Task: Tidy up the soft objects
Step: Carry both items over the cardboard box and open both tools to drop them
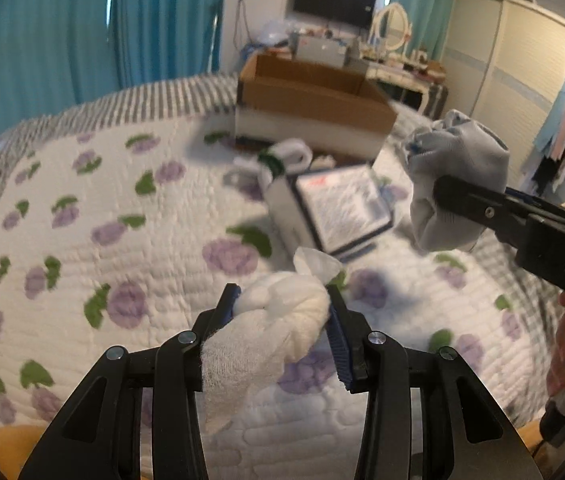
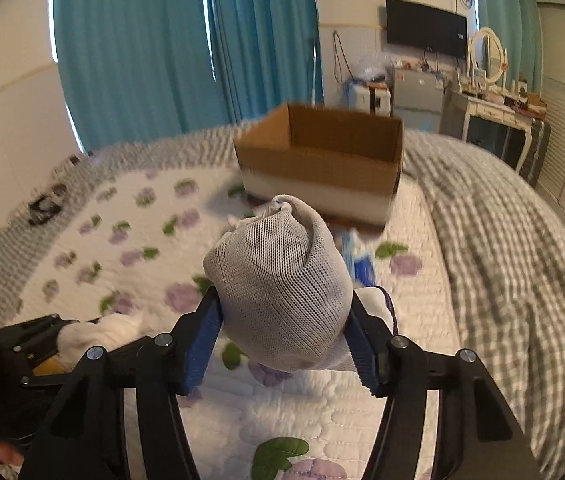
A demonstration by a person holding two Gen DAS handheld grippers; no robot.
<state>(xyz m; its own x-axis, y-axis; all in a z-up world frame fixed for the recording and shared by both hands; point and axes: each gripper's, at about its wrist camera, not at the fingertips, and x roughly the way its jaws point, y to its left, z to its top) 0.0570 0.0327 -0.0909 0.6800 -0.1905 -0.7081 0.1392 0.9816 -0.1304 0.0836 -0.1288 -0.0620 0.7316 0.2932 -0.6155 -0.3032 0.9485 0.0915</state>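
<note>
**Inspector:** State of the tongs?

**Assistant:** The left gripper is clenched on a white rolled sock, held above the floral quilt, on the near side of the cardboard box. The right gripper is clamped on a grey rolled sock, also carried in the air, nearer the camera than the box.

**Inspector:** The box itself?

**Assistant:** Open-topped, standing on the bed; what it holds cannot be made out from here.

**Inspector:** What lies between the grippers and the box?

**Assistant:** Just in front of the box, a white sock with a green band lies on the quilt. Nearer than that rests a small printed carton, tilted. Both frames are blurred there.

**Inspector:** Surroundings?

**Assistant:** A grey checked blanket lies to the right of the box. Beyond the box hang teal curtains; a wall television and a dressing table with an oval mirror stand behind and to its right.
</note>
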